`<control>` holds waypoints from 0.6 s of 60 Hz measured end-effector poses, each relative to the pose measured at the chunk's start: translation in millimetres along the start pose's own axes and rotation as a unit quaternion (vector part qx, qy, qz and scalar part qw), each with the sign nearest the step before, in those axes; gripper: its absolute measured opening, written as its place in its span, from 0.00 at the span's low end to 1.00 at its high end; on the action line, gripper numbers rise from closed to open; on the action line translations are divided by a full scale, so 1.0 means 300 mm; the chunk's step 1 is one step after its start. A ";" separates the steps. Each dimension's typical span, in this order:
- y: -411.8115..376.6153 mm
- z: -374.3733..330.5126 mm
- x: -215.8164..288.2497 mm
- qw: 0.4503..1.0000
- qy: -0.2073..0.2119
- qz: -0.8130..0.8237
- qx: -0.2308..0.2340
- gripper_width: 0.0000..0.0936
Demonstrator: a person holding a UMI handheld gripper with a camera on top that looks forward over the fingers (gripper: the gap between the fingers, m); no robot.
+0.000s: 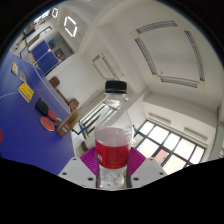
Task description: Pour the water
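A clear plastic bottle (113, 135) with a black cap and a red label stands between my gripper's fingers (112, 160). Both purple pads (90, 158) press against the bottle's sides at the label. The gripper is tipped well over, so the bottle points up toward the ceiling and the room appears rotated. Clear water shows in the bottle below the label, near the gripper's body. No cup or other vessel shows in the view.
A blue table (22, 90) with papers and an orange-red chair (47, 122) appear beside the bottle. A person (65, 100) sits at that table. Windows (165, 140) and ceiling panels (170, 45) fill the far side.
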State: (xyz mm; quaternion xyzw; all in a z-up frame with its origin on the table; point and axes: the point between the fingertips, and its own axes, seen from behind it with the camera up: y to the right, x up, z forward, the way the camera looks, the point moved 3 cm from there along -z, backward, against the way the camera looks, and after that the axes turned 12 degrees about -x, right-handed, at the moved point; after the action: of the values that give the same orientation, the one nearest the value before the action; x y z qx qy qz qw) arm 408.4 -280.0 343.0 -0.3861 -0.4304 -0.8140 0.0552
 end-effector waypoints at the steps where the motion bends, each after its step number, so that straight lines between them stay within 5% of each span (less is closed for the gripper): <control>1: -0.008 -0.008 0.059 1.000 0.017 -0.021 -0.007 0.36; 8: -0.103 -0.085 0.453 0.973 0.145 -0.174 -0.034 0.36; 18: -0.481 -0.284 0.831 0.878 0.325 -0.351 -0.004 0.36; 36: -1.120 -0.619 0.855 0.681 0.484 -0.544 0.077 0.36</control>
State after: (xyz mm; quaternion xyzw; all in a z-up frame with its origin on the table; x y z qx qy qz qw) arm -19.8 -146.3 233.8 0.3698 -0.5388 -0.7382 -0.1670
